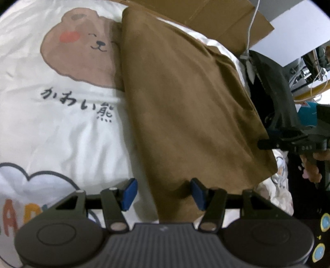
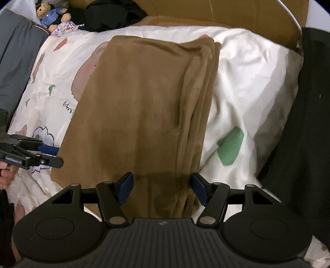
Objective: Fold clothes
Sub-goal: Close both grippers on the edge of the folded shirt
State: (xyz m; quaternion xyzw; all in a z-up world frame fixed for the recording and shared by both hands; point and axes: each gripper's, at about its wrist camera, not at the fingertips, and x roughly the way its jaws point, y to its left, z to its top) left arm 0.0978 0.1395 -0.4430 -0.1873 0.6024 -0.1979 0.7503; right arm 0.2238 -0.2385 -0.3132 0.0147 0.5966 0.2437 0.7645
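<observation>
A brown garment [image 1: 185, 103] [image 2: 140, 103], folded into a long strip with stacked edges along its right side, lies on a white bear-print bed cover [image 1: 61, 134] [image 2: 247, 82]. My left gripper [image 1: 164, 193] hovers open over the strip's near left corner, blue pads wide apart and pressing on nothing. Over the near right end my right gripper [image 2: 162, 189] is open too, with the layered edge below its jaws. Each gripper shows in the other's view: the right gripper [image 1: 266, 144] at the cloth's right edge, the left gripper [image 2: 52, 156] at its left edge.
Flattened cardboard [image 1: 226, 18] [image 2: 247, 16] stands behind the bed. A teddy bear [image 2: 49, 14] and black clothing [image 2: 115, 14] lie at the far left. Grey bedding [image 2: 16, 61] flanks the left side and dark fabric [image 2: 305, 123] the right. A hand [image 1: 311, 169] holds the right gripper.
</observation>
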